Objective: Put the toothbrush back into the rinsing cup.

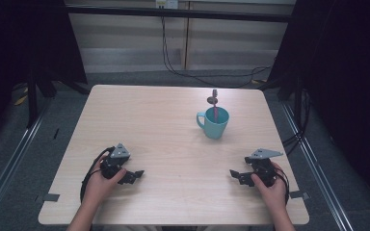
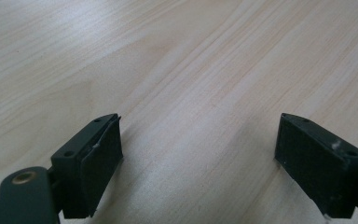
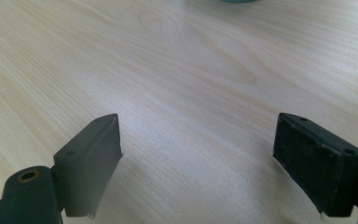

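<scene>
While both hands rest low at the near edge of the surface (image 1: 173,125), I log the following. My left claw (image 1: 134,176) sits at the near left, held in the left hand (image 1: 99,185), its jaws pointing toward the middle of the surface. In the left gripper view the left claw (image 2: 198,154) stands wide — bare wood grain between its two black pads, nothing touched by either one. My right claw (image 1: 237,176) sits at the near right in the right hand (image 1: 270,188), jaws likewise pointing inward, so the two claws face each other and remain well apart. In the right gripper view the right claw (image 3: 198,154) is also wide, pale wood between the pads, nothing gripped.

Item nearest the claws: a teal mug (image 1: 215,123), upright on the far right-of-centre part of the surface, handle turned to the left in the high view. A pink-handled stirrer or spoon (image 1: 215,107) stands in it, leaning toward the far side, its darker head above the rim — exact type I cannot tell at this size. Mug is well apart from both claws, closer to the right one. A sliver of teal at the top edge of the right gripper view is the mug's base (image 3: 237,1).

Each claw carries a grey three-cornered plate on top; a black cable loops from the left one around the wrist.
</scene>
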The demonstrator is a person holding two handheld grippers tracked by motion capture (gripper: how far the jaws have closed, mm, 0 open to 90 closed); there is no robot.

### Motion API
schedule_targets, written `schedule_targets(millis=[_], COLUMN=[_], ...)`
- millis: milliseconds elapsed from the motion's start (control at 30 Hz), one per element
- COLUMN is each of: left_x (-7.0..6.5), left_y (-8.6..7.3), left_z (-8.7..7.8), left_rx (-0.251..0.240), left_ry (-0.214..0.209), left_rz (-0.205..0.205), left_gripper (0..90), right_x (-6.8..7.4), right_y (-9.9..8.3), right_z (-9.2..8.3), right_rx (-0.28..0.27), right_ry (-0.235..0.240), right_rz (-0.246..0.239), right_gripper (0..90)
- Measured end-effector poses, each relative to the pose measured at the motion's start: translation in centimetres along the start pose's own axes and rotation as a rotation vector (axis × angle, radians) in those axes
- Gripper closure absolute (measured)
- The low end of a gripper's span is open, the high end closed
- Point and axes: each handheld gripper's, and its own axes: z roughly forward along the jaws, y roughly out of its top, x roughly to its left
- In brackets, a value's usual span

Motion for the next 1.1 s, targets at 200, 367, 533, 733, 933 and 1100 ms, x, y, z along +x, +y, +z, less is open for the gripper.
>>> schedule_targets(millis=[200, 367, 533, 733, 933, 1100], left_x=[-0.03, -0.08, -0.10, -0.16, -0.25, -0.28], left_y=[-0.19, -0.33, -0.50, -0.52, -0.50, -0.52], left_z=[0.03, 0.06, 0.11, 0.11, 0.20, 0.21], left_rx=[-0.010, -0.021, -0.032, -0.033, -0.027, -0.027], left_ry=[0.004, 0.003, 0.005, 0.007, -0.002, 0.000], left_rz=[0.009, 0.004, 0.014, 0.011, 0.015, 0.012], left_gripper=[13.6, 13.3, 10.6, 10.5, 7.8, 7.4], right_x=[0.00, 0.07, 0.25, 0.25, 0.25, 0.26], right_y=[-0.34, -0.39, -0.37, -0.38, -0.39, -0.38], right_z=[0.21, 0.24, 0.30, 0.31, 0.31, 0.31], right_rx=[0.007, 0.013, 0.023, 0.022, 0.021, 0.022], right_ry=[-0.004, -0.013, -0.025, -0.027, -0.027, -0.026], right_rz=[0.005, -0.017, -0.039, -0.040, -0.041, -0.038], right_gripper=[13.9, 13.8, 13.2, 13.2, 13.1, 13.1])
